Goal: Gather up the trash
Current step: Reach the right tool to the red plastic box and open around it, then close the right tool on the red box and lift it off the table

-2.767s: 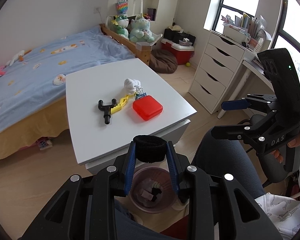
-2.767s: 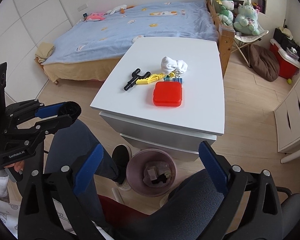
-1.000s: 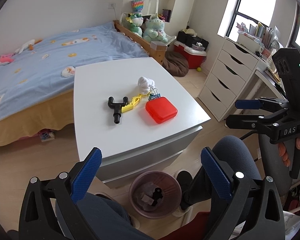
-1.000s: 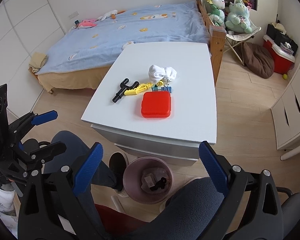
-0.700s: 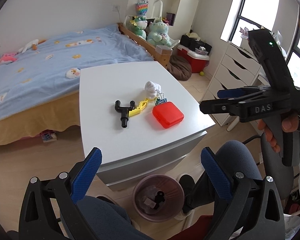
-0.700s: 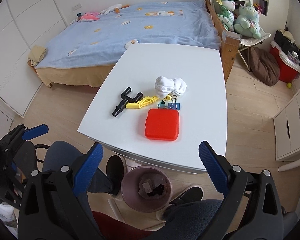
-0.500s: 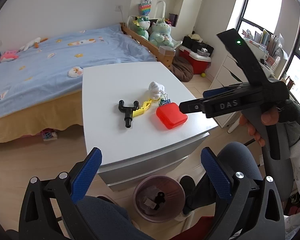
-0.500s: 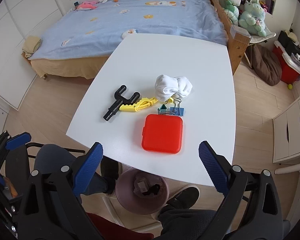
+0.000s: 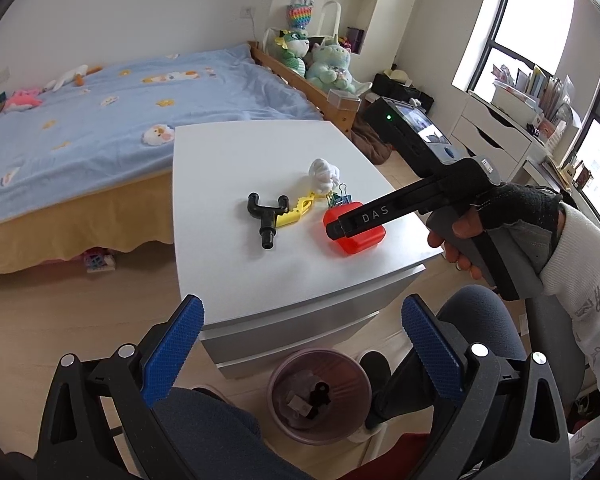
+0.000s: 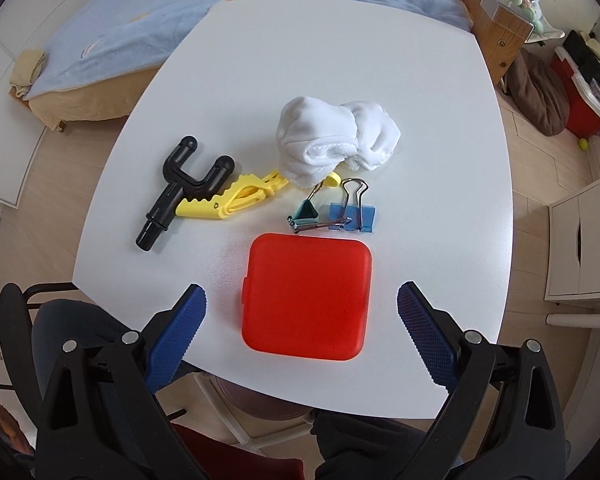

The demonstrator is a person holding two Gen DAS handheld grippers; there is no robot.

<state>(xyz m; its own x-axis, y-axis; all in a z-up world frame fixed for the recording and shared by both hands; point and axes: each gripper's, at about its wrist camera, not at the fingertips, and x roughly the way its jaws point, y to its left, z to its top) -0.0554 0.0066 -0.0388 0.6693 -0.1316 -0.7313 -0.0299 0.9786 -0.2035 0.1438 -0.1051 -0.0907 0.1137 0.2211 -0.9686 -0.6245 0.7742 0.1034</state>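
Carefully, your right gripper hangs with fingers wide apart over the red case at the near table edge, left gripper equally spread and empty; the smooth case may slip past the bin.

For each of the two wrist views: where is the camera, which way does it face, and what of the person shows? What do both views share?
Left wrist: low, back from the table, facing across it; open left gripper, right hand, knees.
Right wrist: above the table's near edge, looking down; open right gripper near the red box, knee.
Shared: red box, black tube, yellow clip, white cloth, bin.
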